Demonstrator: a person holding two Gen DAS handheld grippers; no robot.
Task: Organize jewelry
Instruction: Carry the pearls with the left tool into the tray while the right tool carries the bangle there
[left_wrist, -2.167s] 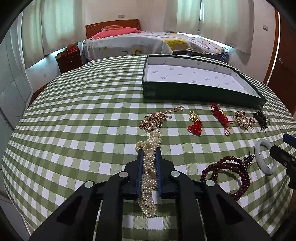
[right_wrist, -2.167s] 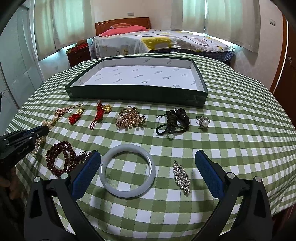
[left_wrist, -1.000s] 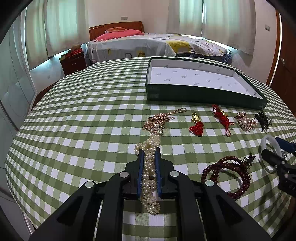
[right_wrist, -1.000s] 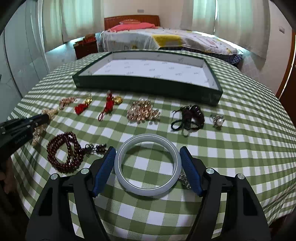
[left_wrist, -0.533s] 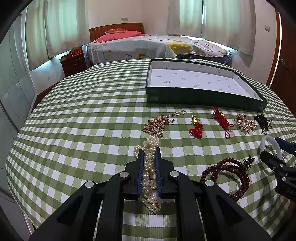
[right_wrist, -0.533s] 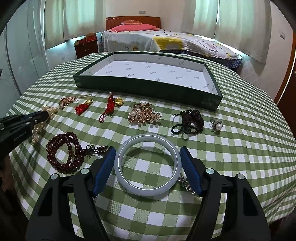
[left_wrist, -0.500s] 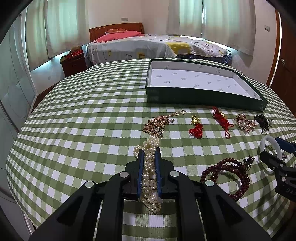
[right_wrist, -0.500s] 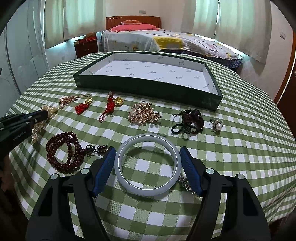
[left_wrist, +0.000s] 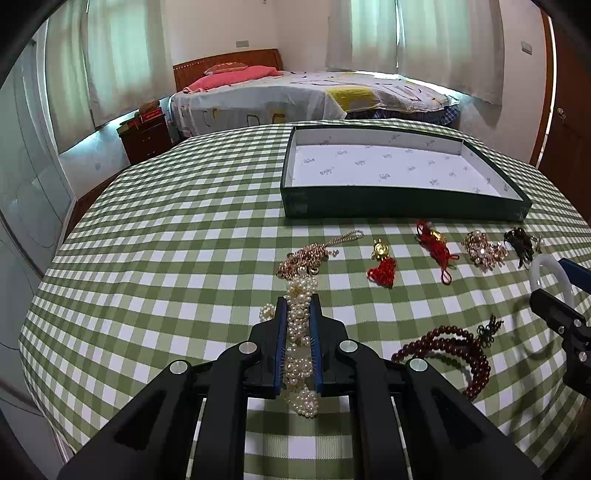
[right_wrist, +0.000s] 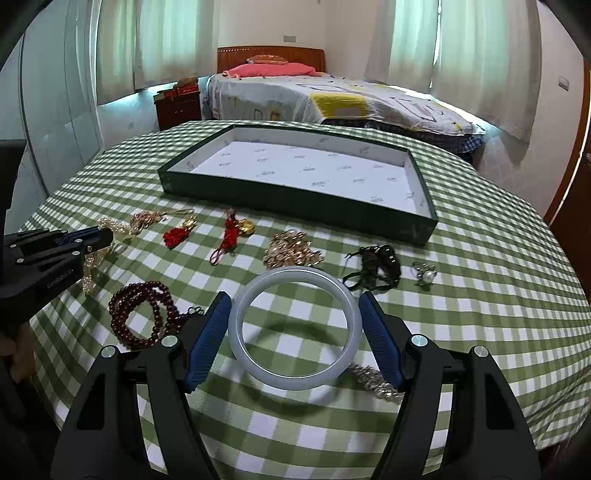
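My left hand-held gripper (left_wrist: 298, 325) is nearly closed, its blue pads pinching the pearls (left_wrist: 300, 343) along their length; a loop of them hangs out behind the pads and the front end trails toward the gold chain (left_wrist: 308, 256) on the counter (left_wrist: 166, 258). From the right wrist view this hand-held gripper (right_wrist: 105, 236) comes in low from the left, close over the cloth.

My right hand-held gripper (right_wrist: 293, 325) is held about half open, its pads pressed on either side of the pale bangle (right_wrist: 294, 326). The bangle casts a shadow on the cloth below, so it seems to be lifted clear, though I can't be sure from this angle. In the left view the right hand-held gripper (left_wrist: 554, 291) shows at the right edge with the bangle (left_wrist: 546, 271) standing on edge between its pads.

The tray (right_wrist: 295, 201) sits beyond both, at the far side of the counter. Between it and me lie a red tassel (right_wrist: 177, 234), a red knot (right_wrist: 231, 236), a gold brooch (right_wrist: 293, 251), a dark cord (right_wrist: 375, 269) and a pearl ring (right_wrist: 424, 275). The red beads (right_wrist: 142, 314) lie just left of my right pads, and a crystal brooch (right_wrist: 380, 382) lies under the right one.
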